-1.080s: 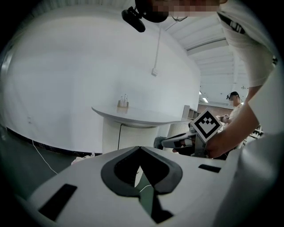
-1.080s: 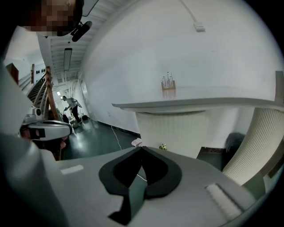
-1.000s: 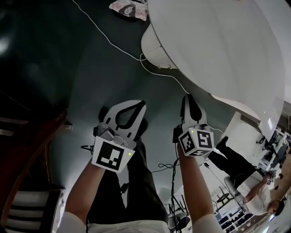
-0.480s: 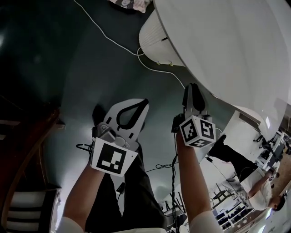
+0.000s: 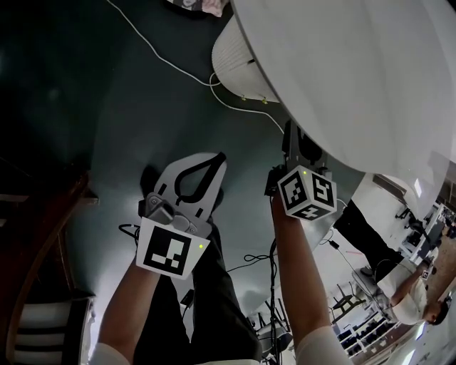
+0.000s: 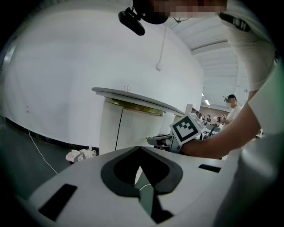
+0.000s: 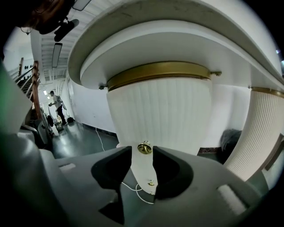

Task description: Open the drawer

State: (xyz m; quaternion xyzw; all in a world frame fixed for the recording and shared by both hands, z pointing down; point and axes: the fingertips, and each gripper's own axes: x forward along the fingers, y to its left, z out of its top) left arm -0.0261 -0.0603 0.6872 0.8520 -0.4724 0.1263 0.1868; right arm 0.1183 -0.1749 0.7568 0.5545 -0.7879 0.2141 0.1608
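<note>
A white ribbed pedestal stands under the curved white counter, with a small brass knob on its front. My right gripper points at that knob and its jaws are opening. The knob shows in the gap at the fingertips, and the pads do not press on it. In the head view the right gripper reaches under the counter's rim, its tips partly hidden. My left gripper hangs to the left over the dark floor, shut and holding nothing. In the left gripper view its fingertips meet.
A white cable runs across the dark floor to the pedestal's foot, with a crumpled cloth beyond. A second ribbed pedestal stands to the right. A wooden stair rail is at the left and a person at the far right.
My right gripper has moved forward and down, under the counter's rim toward the pedestal. The left gripper has sunk a little and stays shut.
</note>
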